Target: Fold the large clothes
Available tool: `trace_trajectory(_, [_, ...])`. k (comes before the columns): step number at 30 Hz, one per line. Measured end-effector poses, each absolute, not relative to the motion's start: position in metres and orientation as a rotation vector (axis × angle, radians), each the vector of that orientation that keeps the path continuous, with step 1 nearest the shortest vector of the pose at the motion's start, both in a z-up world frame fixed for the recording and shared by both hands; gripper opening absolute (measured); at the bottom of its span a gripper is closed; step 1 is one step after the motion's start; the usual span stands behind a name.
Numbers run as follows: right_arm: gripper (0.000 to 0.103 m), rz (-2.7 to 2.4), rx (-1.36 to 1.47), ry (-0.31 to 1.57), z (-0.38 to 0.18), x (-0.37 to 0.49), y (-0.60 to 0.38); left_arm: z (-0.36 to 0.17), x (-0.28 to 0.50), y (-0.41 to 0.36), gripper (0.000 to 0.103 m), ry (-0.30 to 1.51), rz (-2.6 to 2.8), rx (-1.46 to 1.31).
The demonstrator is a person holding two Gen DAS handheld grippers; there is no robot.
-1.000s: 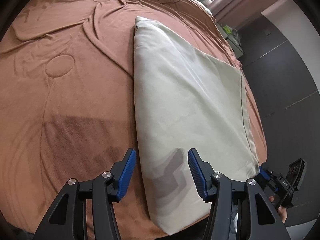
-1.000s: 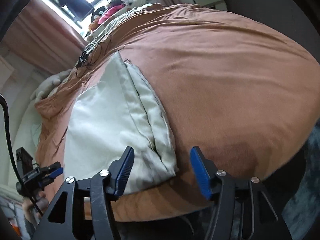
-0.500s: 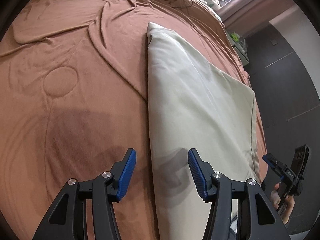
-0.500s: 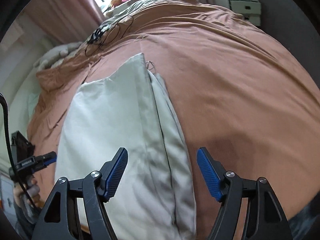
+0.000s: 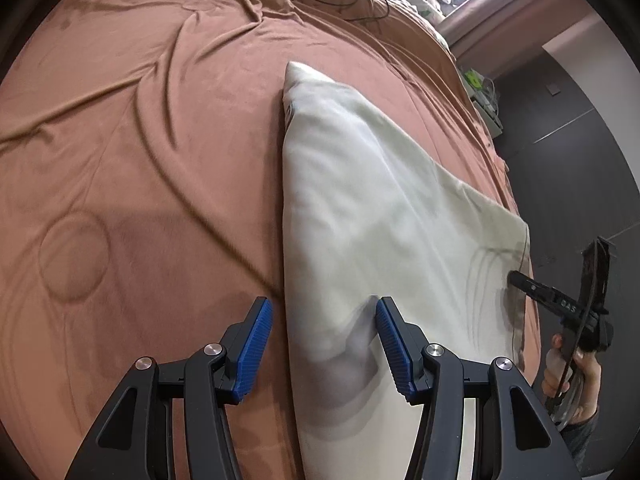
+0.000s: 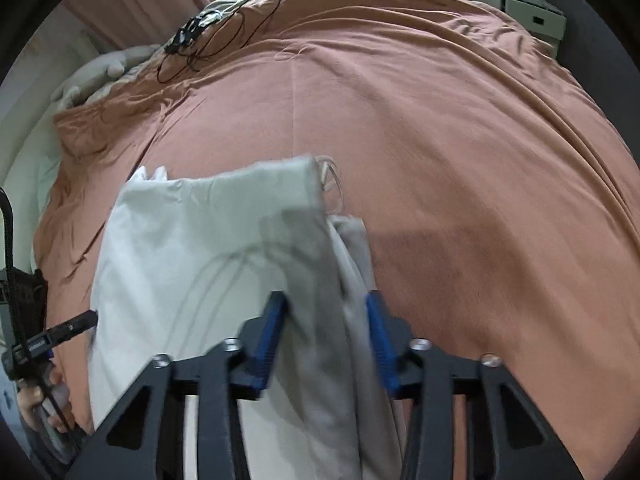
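A pale cream folded cloth [image 5: 384,216] lies on the brown bedspread [image 5: 140,140]. My left gripper [image 5: 322,344] is open and straddles the cloth's left folded edge near its close end. My right gripper [image 6: 326,334] is open with its jaws around the cloth's [image 6: 208,248] layered right edge, where the layers bunch between the blue pads [image 6: 378,336]. The right gripper also shows in the left wrist view [image 5: 560,304] at the cloth's right side. The left gripper shows at the left edge of the right wrist view [image 6: 60,330].
Black cables [image 6: 212,36] lie at the far end of the bed. A white drawer unit [image 6: 532,16] stands past the bed's right side. Dark wall panels [image 5: 580,152] stand beside the bed.
Both grippers have moved forward and down onto the cloth. The right gripper's jaws have narrowed around the layered edge. The cloth edge has risen and bunched between them.
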State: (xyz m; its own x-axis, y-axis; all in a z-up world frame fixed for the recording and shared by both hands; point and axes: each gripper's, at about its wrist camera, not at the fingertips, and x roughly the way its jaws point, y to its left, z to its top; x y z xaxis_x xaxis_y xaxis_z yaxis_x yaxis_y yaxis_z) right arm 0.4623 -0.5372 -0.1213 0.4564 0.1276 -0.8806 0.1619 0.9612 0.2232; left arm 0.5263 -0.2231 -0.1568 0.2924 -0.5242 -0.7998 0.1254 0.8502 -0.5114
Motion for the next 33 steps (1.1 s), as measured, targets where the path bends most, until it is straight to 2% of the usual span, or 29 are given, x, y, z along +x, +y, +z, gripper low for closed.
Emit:
trace_trajectory(1, [0.016,-0.027,0.293,1.091,-0.121,0.467,-0.538,-0.157,0.531,-0.224,0.056,1.202,-0.445,-0.385])
trace_trajectory(3, [0.009,-0.028,0.330,1.070,-0.118,0.472,-0.546,-0.158,0.538,-0.226,0.056,1.201,-0.442,-0.384])
trace_trajectory(10, [0.005,-0.057,0.369,1.090,-0.141,0.484,-0.560,-0.166,0.556,-0.233,0.056,1.206,-0.454,-0.383])
trace_trajectory(11, [0.006,-0.069,0.373,1.094,-0.145,0.485,-0.562,-0.168,0.555,-0.233,0.057,1.211,-0.458,-0.387])
trace_trajectory(12, [0.011,-0.079,0.379,1.099,-0.149,0.486,-0.564,-0.171,0.556,-0.234,0.057,1.219,-0.461,-0.395])
trace_trajectory(13, [0.025,-0.085,0.382,1.104,-0.150,0.487,-0.566,-0.172,0.556,-0.234,0.057,1.223,-0.457,-0.399])
trace_trajectory(16, [0.052,-0.098,0.384,1.108,-0.144,0.483,-0.575,-0.169,0.555,-0.232,0.057,1.215,-0.447,-0.394])
trace_trajectory(21, [0.054,0.034,0.491,1.126,-0.141,0.473,-0.592,-0.165,0.557,-0.230,0.057,1.213,-0.445,-0.396])
trace_trajectory(33, [0.060,0.303,0.709,1.178,-0.181,0.499,-0.586,-0.168,0.569,-0.239,0.057,1.209,-0.436,-0.391])
